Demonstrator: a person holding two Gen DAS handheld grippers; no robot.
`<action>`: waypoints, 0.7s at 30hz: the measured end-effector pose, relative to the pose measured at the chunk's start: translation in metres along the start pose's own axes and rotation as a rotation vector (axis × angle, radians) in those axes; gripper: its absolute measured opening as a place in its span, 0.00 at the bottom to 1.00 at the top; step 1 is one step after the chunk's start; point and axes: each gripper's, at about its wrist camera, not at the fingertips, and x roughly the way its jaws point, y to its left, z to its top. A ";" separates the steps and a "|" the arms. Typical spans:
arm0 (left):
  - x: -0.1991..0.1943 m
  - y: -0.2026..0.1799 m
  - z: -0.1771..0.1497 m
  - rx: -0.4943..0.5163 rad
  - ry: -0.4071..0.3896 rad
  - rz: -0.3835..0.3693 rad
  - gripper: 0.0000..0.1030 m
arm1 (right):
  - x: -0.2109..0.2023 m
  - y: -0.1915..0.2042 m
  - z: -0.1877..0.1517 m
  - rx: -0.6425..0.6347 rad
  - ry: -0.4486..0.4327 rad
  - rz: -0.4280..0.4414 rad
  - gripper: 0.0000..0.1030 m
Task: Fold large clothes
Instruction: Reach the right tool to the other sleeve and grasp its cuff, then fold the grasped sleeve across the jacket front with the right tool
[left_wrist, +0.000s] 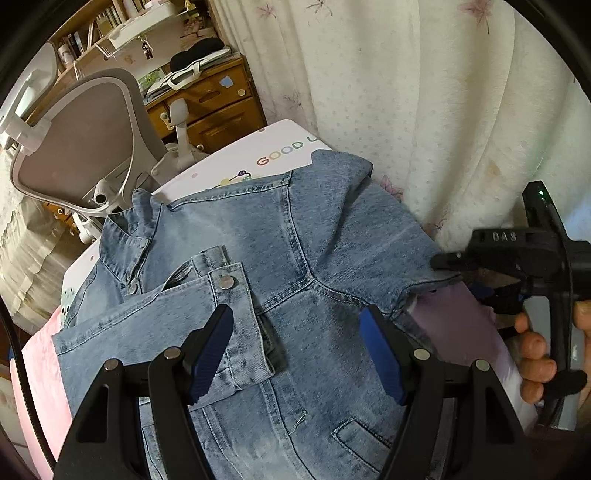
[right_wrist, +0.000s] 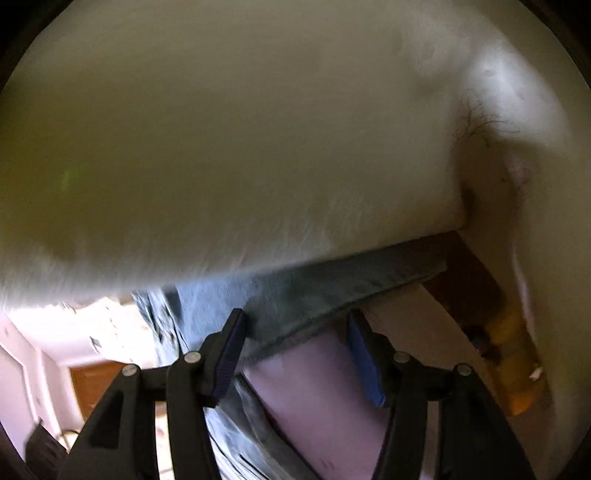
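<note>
A light blue denim jacket (left_wrist: 295, 229) lies spread on the pink and white table cover (left_wrist: 44, 354). One sleeve is folded across its front, and the cuff with a metal snap (left_wrist: 227, 282) lies near the middle. My left gripper (left_wrist: 295, 343) hovers open over the cuff and chest, with nothing pressed between its blue pads. My right gripper (left_wrist: 448, 264), held by a hand (left_wrist: 535, 350), reaches the jacket's right sleeve edge. In the blurred right wrist view, the right gripper (right_wrist: 295, 339) stands open and the denim sleeve edge (right_wrist: 314, 288) runs just past its fingertips.
A cream flowered curtain (left_wrist: 406, 92) hangs close behind the table and fills most of the right wrist view. A grey office chair (left_wrist: 81, 147) and wooden drawers (left_wrist: 210, 110) stand at the far left. A wooden frame (right_wrist: 469, 280) and a yellow object (right_wrist: 513, 369) sit at the right.
</note>
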 end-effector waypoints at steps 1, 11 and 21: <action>0.001 0.000 0.000 0.000 0.005 0.001 0.68 | 0.001 0.000 0.005 0.013 -0.004 0.011 0.57; 0.000 0.010 -0.007 -0.032 0.024 0.016 0.68 | -0.015 0.067 0.004 -0.289 -0.261 -0.158 0.17; -0.041 0.084 -0.007 -0.234 -0.073 0.084 0.68 | -0.029 0.199 -0.113 -1.147 -0.606 -0.384 0.14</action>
